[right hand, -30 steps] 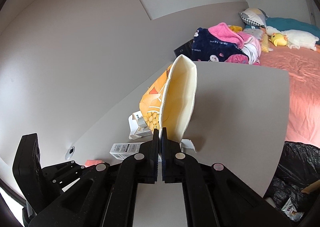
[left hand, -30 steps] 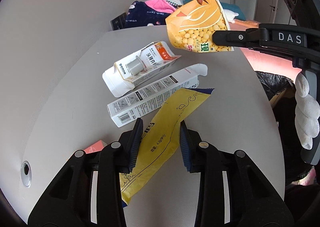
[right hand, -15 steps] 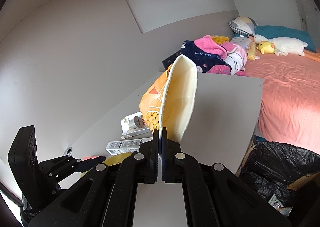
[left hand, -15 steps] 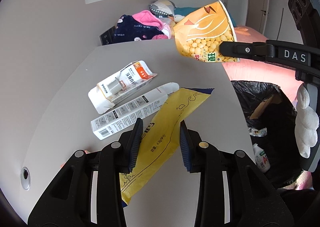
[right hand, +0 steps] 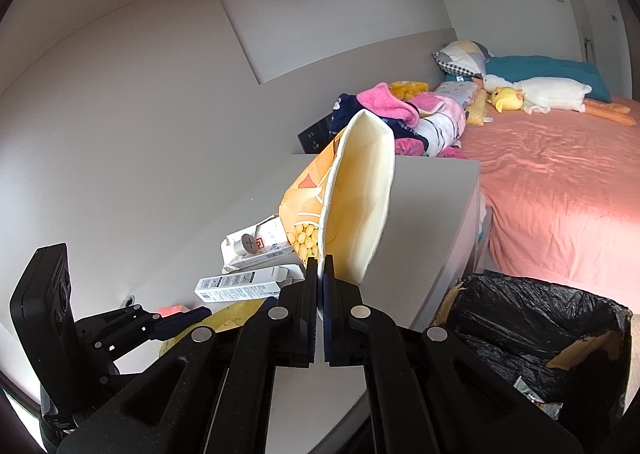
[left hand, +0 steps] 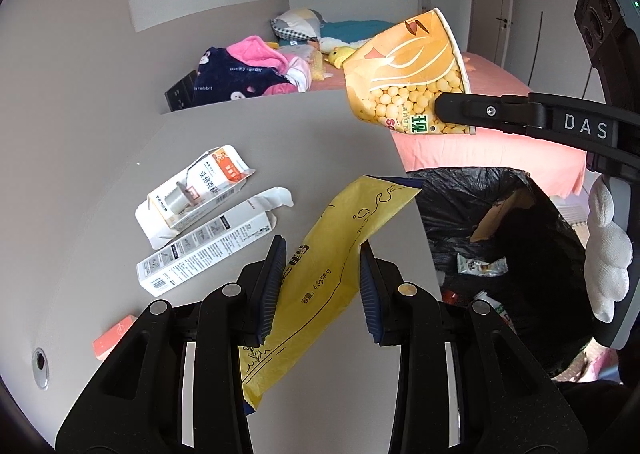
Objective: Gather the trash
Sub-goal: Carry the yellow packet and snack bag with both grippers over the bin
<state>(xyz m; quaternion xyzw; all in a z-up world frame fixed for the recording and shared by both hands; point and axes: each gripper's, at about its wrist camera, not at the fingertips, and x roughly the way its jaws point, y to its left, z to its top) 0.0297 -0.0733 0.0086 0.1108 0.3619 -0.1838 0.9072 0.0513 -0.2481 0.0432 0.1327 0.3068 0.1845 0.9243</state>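
Observation:
My left gripper (left hand: 322, 266) is shut on a yellow wrapper (left hand: 340, 242) and holds it tilted above the grey table (left hand: 328, 141), its far end reaching over the table edge. My right gripper (right hand: 321, 274) is shut on the rim of an orange paper cup (right hand: 352, 205) printed with yellow beans; in the left wrist view the cup (left hand: 412, 73) hangs high at the right. A bin lined with a black bag (left hand: 500, 246) stands beside the table and also shows in the right wrist view (right hand: 532, 326).
Two white cartons (left hand: 196, 189) (left hand: 208, 250) and a small pink item (left hand: 114, 336) lie on the table. A bed with a pink sheet (right hand: 560, 181), clothes and plush toys is behind. The bin holds cardboard and wrappers.
Both grippers have moved right toward the bin with their loads. The cartons have slid left in view and the black bag has come into both views.

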